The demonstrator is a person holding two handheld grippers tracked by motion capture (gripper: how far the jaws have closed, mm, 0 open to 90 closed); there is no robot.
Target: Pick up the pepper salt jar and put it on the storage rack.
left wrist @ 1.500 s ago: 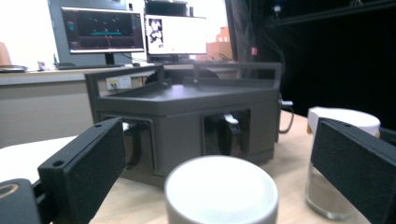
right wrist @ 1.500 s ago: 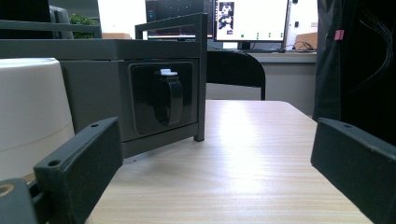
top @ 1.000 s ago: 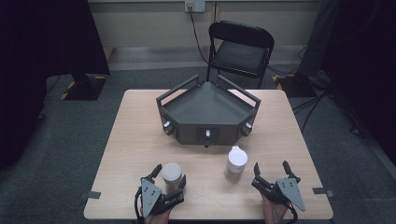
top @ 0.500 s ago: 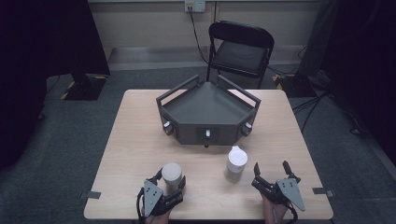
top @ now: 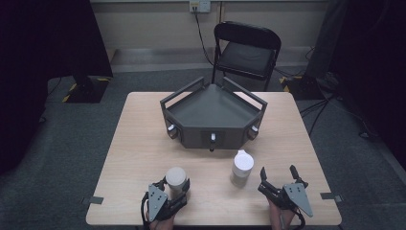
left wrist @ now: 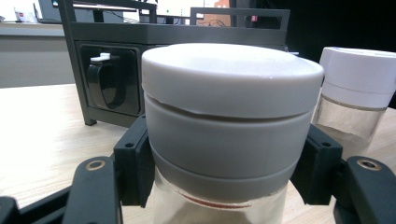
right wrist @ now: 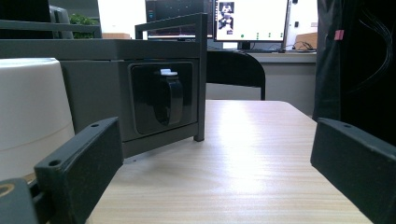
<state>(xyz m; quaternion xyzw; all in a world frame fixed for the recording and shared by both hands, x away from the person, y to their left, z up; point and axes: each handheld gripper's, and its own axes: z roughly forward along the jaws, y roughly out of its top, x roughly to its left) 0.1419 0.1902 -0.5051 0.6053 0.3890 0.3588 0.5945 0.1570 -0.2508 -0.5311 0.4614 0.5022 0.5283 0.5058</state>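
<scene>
The grey-lidded jar [top: 175, 178] stands upright on the counter [top: 143, 153], lid up. The left claw [top: 173, 188], open a second ago, has just closed and now clamps it. The right claw [top: 278, 176] gapes wide, empty.

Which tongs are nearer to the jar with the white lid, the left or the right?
Right. The right tongs stand open just right of the white-lidded jar, apart from it. The left tongs are farther left, shut on the grey-lidded jar.

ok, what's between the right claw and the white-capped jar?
Nothing: bare tabletop separates the open right claw from the white-capped jar, as the high view shows.
</scene>
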